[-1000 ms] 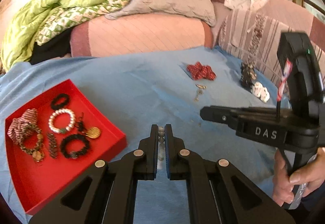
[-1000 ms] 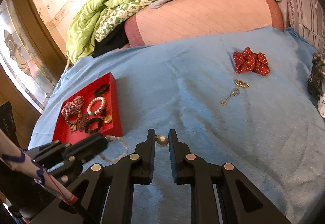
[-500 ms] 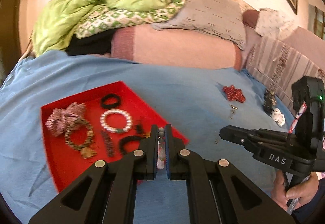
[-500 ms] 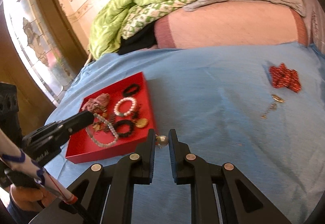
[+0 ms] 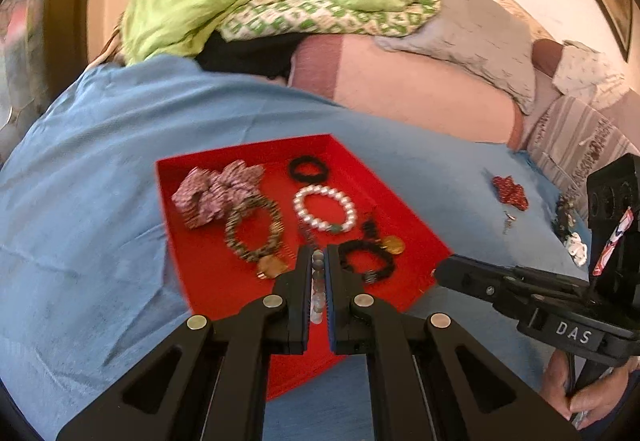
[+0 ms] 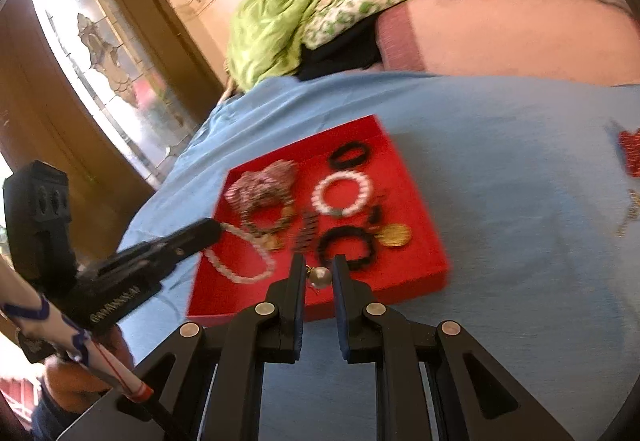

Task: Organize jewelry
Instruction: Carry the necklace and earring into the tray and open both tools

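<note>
A: Two grippers, each loaded. The left gripper (image 5: pixel 318 261) is clamped tight on a clear bead necklace (image 6: pixel 240 261) whose loop hangs over the red tray (image 5: pixel 224 289). The right gripper (image 6: pixel 318 275), nearly closed, pinches a pearl earring (image 6: pixel 320 276) above the tray's near edge.

B: How should they let go?

A: Low, over bare red floor. I count one pearl bracelet (image 5: pixel 325 209), three black bands, one scrunchie (image 5: pixel 216 193).

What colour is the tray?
Red; the tray shows best in the left wrist view.

left gripper (image 5: pixel 318 261) jaws clamped, angled down; right gripper (image 6: pixel 318 275) jaws nearly closed, angled down.
</note>
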